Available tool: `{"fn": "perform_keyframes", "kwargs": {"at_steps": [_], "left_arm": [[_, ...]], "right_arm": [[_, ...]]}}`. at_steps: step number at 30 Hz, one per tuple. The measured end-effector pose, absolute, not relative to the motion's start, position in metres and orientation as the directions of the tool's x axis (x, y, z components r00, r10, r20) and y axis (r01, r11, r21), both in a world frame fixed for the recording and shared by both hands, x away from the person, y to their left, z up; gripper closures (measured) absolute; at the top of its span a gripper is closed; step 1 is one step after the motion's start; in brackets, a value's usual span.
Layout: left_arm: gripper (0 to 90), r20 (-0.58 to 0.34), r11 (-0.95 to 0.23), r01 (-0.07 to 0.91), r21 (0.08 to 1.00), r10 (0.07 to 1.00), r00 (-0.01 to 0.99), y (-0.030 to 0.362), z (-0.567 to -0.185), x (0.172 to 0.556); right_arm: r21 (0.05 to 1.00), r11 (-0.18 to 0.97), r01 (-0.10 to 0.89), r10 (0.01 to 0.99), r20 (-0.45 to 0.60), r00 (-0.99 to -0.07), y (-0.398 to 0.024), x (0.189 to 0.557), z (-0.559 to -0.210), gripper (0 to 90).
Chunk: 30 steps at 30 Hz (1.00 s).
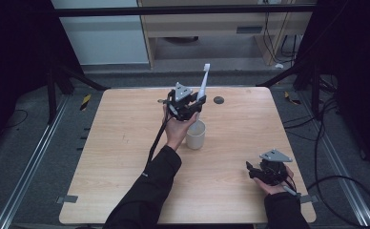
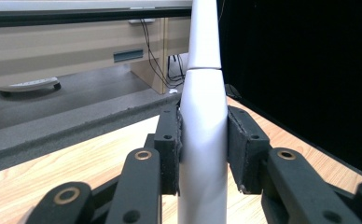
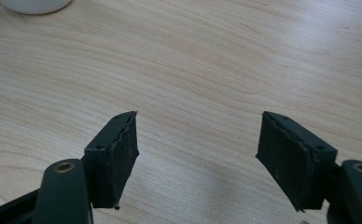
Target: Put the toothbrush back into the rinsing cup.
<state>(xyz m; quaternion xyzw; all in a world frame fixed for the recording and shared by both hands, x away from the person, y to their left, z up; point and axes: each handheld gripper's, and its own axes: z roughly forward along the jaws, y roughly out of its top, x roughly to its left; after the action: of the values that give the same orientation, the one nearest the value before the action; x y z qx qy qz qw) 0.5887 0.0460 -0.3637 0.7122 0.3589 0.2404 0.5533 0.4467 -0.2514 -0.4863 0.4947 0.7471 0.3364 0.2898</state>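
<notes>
Apparently midway, the left gripper clamps the white plastic toothbrush upright, just above the white ceramic cup on the pale wooden table. Whether it goes in or comes out, I cannot tell. The right gripper rests near the table's corner, jaws wide apart, holding nothing.

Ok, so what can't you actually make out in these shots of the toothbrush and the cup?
- Toothbrush: left gripper view cuts off its head at the top edge and its lower end at the bottom edge.
- Toothbrush bristles: too small in the high view.
- Cup: its inside is hidden by the left gripper and hand in the high view.
- Cup in the right gripper view: cut off by the top edge.
</notes>
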Motion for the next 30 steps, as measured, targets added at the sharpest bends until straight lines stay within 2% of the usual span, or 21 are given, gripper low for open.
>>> {"fn": "perform_keyframes", "kwargs": {"at_steps": [15, 30], "left_arm": [[66.3, -0.061, -0.154, 0.287, 0.946, 0.780, 0.623, 0.047, -0.389, 0.589], [66.1, -0.034, -0.240, 0.349, 0.906, 0.780, 0.625, 0.049, -0.414, 0.584]], "right_arm": [[0.787, 0.287, 0.546, 0.934, -0.104, -0.342, -0.251, 0.447, -0.486, 28.9], [0.786, 0.288, 0.547, 0.934, -0.104, -0.342, -0.250, 0.446, -0.486, 29.0]]}}
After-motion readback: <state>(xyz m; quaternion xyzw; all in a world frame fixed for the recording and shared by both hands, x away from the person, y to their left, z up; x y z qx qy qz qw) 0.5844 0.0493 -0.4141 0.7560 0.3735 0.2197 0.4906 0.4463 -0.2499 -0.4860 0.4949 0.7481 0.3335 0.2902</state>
